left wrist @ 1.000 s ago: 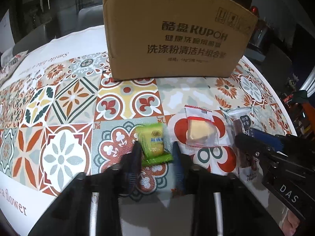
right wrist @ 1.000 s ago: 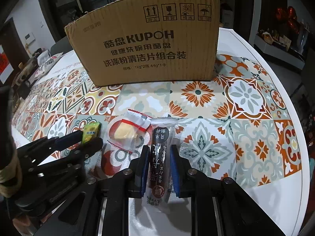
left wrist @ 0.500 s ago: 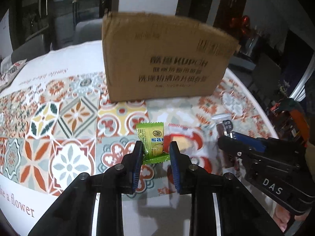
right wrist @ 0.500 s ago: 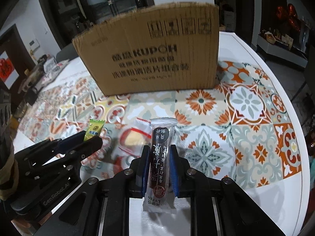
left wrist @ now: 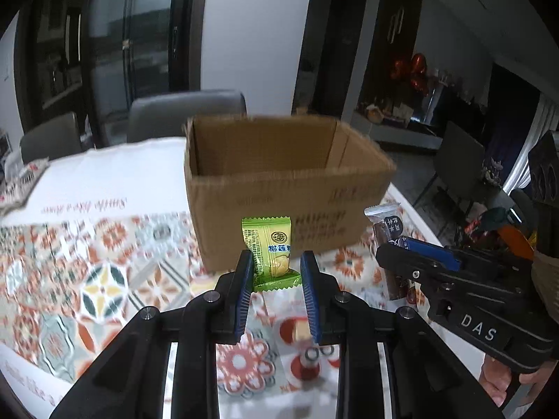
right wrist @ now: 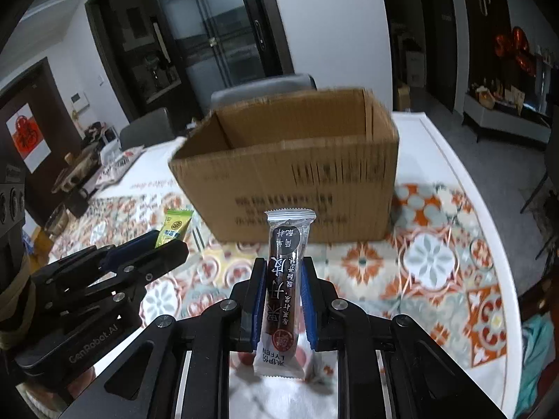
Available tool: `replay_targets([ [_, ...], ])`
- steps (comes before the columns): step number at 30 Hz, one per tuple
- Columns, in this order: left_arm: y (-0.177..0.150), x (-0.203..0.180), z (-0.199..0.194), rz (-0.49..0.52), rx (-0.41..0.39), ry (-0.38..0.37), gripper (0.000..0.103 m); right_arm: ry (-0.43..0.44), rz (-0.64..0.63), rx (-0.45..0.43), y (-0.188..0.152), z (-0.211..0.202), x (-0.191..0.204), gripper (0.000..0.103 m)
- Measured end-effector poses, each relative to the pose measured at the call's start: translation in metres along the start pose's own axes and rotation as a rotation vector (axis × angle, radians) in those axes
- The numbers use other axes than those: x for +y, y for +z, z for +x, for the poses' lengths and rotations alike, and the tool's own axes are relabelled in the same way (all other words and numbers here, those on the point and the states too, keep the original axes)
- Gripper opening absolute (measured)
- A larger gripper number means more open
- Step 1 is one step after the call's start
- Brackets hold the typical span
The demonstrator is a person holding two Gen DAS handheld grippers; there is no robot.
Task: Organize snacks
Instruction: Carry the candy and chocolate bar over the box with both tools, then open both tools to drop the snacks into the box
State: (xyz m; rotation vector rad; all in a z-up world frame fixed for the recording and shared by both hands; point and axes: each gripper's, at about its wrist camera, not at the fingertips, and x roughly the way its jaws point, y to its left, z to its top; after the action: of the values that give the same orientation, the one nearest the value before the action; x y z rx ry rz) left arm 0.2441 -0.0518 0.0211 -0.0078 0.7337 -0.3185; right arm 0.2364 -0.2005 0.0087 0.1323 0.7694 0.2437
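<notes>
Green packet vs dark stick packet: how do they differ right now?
The green packet is short and squat; the dark stick packet is long and narrow. Green sits in the left gripper, the stick in the right gripper. Both are gripped upright, off the table, facing the open cardboard box.

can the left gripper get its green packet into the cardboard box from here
Probably yes: the cardboard box stands open-topped just ahead of the left gripper, which holds the green packet off the table, with nothing between.
</notes>
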Motion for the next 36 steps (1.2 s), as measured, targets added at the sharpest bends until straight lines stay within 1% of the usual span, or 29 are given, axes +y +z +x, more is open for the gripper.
replay_targets([
  [9, 0.054, 0.002, -0.014, 0.049, -0.073, 0.007, 0.027, 0.001, -0.031, -0.066, 0.06, -0.015, 0.008, 0.02],
  [16, 0.085, 0.011, -0.008, 0.059, -0.079, 0.011, 0.027, -0.006, -0.067, -0.081, 0.099, -0.014, 0.016, 0.02],
  [20, 0.094, 0.018, 0.002, 0.054, -0.076, 0.015, 0.027, -0.019, -0.084, -0.094, 0.12, -0.008, 0.017, 0.02],
  [24, 0.103, 0.025, 0.015, 0.037, -0.056, 0.005, 0.027, -0.028, -0.099, -0.102, 0.138, 0.002, 0.018, 0.02],
  [30, 0.111, 0.031, 0.038, 0.032, -0.02, 0.014, 0.027, -0.043, -0.115, -0.094, 0.151, 0.021, 0.015, 0.02],
  [36, 0.117, 0.031, 0.057, 0.037, -0.002, 0.027, 0.028, -0.071, -0.122, -0.086, 0.159, 0.042, 0.006, 0.02],
])
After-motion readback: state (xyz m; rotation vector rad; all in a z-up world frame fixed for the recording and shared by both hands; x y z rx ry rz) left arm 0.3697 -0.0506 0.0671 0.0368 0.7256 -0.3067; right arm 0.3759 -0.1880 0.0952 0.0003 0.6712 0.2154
